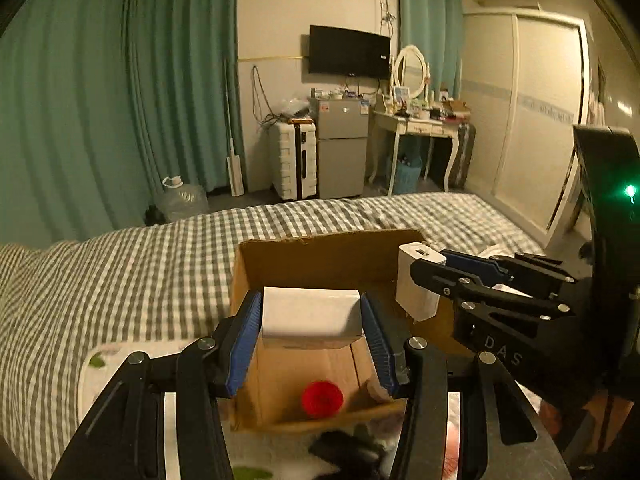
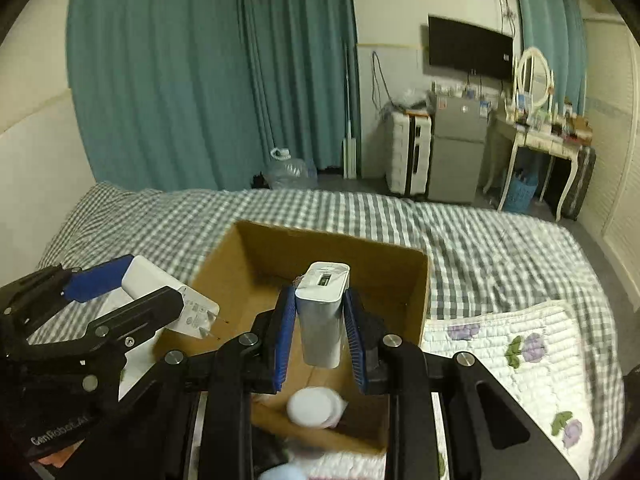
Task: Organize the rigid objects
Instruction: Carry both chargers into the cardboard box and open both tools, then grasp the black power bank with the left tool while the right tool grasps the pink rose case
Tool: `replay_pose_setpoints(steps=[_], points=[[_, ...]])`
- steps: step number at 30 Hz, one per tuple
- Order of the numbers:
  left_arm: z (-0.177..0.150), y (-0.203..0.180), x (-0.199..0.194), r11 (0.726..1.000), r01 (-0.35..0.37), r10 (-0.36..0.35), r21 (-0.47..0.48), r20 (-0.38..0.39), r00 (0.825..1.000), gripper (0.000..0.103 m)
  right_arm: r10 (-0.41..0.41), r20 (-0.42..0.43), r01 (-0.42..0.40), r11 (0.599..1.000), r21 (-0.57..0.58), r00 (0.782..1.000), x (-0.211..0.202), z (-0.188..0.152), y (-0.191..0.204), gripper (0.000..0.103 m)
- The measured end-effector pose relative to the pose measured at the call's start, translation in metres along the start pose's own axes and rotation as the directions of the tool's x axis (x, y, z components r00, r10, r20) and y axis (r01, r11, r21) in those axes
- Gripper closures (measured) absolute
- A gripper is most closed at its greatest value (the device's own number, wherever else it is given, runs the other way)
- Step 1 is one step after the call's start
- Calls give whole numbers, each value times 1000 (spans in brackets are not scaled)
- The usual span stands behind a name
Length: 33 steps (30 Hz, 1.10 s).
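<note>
**Both grippers held white chargers over the cardboard box**

I had the left gripper (image 1: 311,334) clamped on a white charger block (image 1: 310,316), its blue pads pressed against the block's two sides. The block hung above the open cardboard box (image 1: 320,256), which sat on the checked bedspread (image 1: 120,272). From the right wrist camera I saw the same left gripper (image 2: 132,292) at the box's left edge, with the block's printed, pronged face (image 2: 198,316) pointing toward the box.

My right gripper (image 2: 318,332) was closed on a second white charger (image 2: 324,308), held upright with its port face on top, above the inside of the box (image 2: 332,248). In the left wrist camera that right gripper (image 1: 444,270) reached in from the right, and its charger (image 1: 418,284) hung just inside the box's right wall.

On the box floor I saw a red round object (image 1: 322,399) in the left view and a white round lid-like object (image 2: 314,406) in the right view. A quilted pad with flower print (image 2: 520,344) lay on the bed beside the box's right side.
</note>
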<state>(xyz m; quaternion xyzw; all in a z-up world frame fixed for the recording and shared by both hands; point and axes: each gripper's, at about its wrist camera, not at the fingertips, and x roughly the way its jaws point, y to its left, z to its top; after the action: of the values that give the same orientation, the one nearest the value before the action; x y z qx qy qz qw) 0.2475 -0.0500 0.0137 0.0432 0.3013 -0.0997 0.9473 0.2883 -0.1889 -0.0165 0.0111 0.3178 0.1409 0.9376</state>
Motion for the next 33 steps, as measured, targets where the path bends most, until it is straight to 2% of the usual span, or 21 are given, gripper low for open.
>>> replay_pose_setpoints(steps=[6, 8, 10, 11, 16, 21, 24, 28, 33], points=[[-18, -4, 38, 998, 12, -15, -58, -53, 998, 52, -32, -61, 33, 999, 13, 998, 24, -12, -18, 78], [-24, -4, 40, 997, -20, 14, -78, -69, 997, 50, -17, -72, 19, 1000, 24, 997, 21, -18, -21, 74], [-24, -3, 29, 994, -71, 68, -78, -45, 997, 48, -47, -39, 48, 998, 36, 998, 7, -21, -24, 30], [-22, -2, 25, 994, -79, 76, -80, -35, 996, 43, -50, -10, 50, 998, 43, 999, -5, -23, -26, 27], [-19, 3, -13, 989, -94, 91, -117, -37, 995, 42, -67, 7, 66, 997, 34, 998, -57, -28, -30, 27], [-39, 6, -53, 984, -107, 101, -140, -49, 994, 39, -79, -23, 78, 997, -22, 997, -93, -52, -23, 20], [-62, 4, -64, 984, -112, 102, -139, -79, 992, 39, -99, -74, 93, 992, -80, 992, -94, -82, -9, 20], [-99, -3, -62, 984, -130, 112, -126, -141, 984, 39, -98, -134, 85, 992, -97, 986, -77, -122, 2, 20], [-143, -10, -49, 985, -87, 55, -149, -211, 976, 39, -43, -255, 25, 997, -75, 966, -40, -165, 5, 20]])
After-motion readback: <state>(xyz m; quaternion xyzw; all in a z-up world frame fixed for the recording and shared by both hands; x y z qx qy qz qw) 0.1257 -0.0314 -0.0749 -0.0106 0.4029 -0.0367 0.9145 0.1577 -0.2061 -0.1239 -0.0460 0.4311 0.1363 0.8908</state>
